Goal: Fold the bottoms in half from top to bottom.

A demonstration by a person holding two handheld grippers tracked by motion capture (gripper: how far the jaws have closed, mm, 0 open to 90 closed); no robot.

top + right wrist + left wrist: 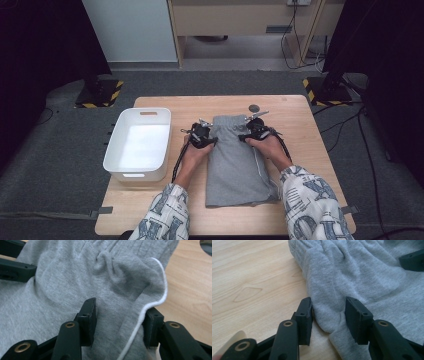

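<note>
Looking at high view first: grey garment [235, 170] lies flat mid-table [300, 130], folded lengthwise, waistband end far from person, white bin [112, 150] just beside it on the left. Left gripper [202, 135] sits at the garment's left edge near the waistband, right gripper [252, 131] at the right edge opposite, both abt level w/ each other. Looks like a pinch-and-fold step, far end to be brought toward the near hem; judged barely begun.

Left gripper view: left gripper [328, 305] clamped on a bunched fold of the garment [362, 277], one pad at the cloth's outer edge by bare wood, other pad dug into the top layer. Seems to catch the rim only, so worth checking all layers are in the bite before lifting. Right gripper's jaw [412, 261] shows far off across the cloth.

Right gripper view: right gripper [120, 310] gripping the garment [75, 277] too, cloth puckered between the pads, white piping [163, 282] running along the edge against the outer pad. Left gripper [15, 270] seen at upper left.

Doing it well, as a judgement: raise both hands together & evenly so the waistband stays straight, keep tension across the width, avoid dragging the lower layers, lay the far end down square on the near half, then let go only once flat. Uneven lift risks a skewed fold or a slipped layer.
</note>
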